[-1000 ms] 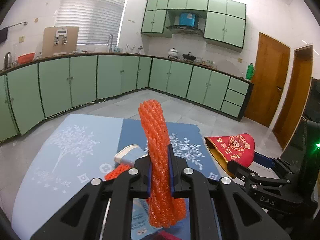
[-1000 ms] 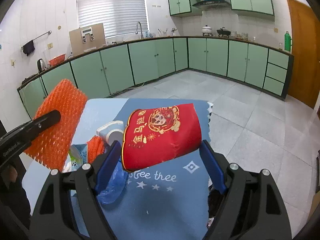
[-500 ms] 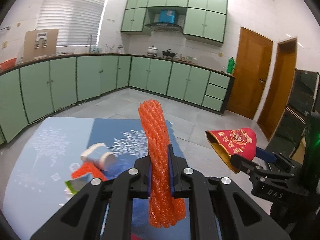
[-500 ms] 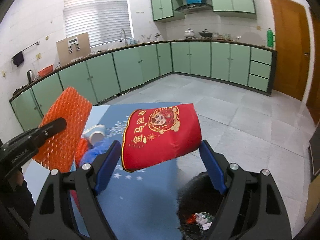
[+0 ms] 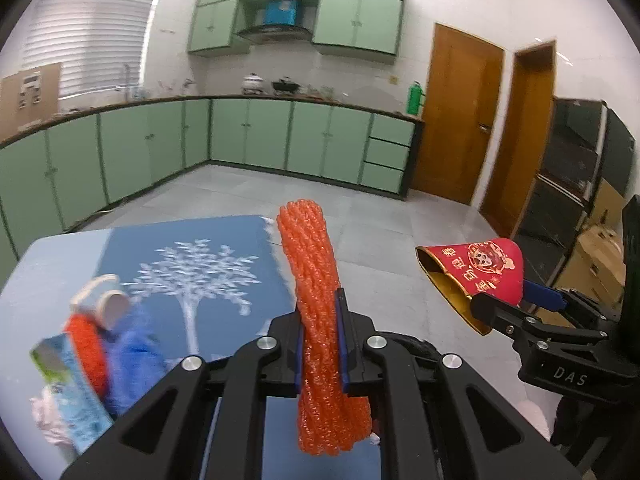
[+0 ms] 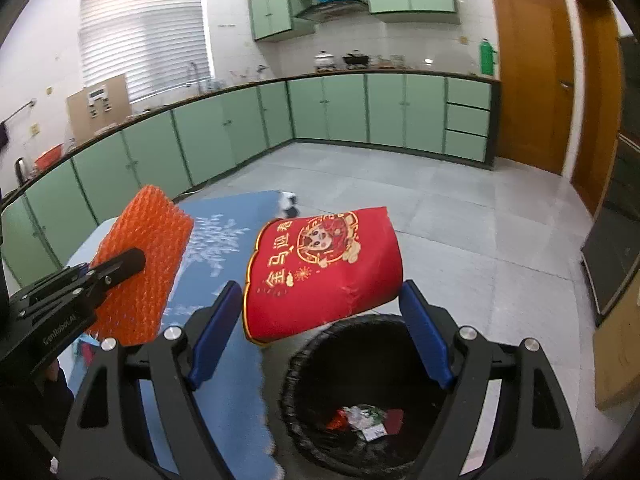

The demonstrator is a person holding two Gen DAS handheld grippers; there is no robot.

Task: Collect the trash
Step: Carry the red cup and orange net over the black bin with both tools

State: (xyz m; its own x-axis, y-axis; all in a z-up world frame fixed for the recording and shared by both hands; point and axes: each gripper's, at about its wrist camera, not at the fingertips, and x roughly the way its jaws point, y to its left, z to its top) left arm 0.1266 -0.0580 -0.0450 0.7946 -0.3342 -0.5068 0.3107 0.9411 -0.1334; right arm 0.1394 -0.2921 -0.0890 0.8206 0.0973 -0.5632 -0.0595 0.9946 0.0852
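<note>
- An orange foam net is pinched between the nearly closed fingers of the left gripper, at the lower centre of the left wrist view; the net stands roughly upright, with its ends showing above and below the pads.
- A red packet with gold lettering is held between the blue pads of the right gripper, whose fingers are set wide apart on either side of it, at the centre of the right wrist view.
- The same packet is seen at the right of the left wrist view, and the net at the left of the right wrist view.
- A black-lined trash bin is seen at the lower centre of the right wrist view, below the packet, with scraps lying at its bottom.
- A blue tablecloth with a white tree print is seen at the left of the left wrist view.
- A blurred heap is seen on it at the lower left: what appears to be a paper cup, a blue bag and a carton.
</note>
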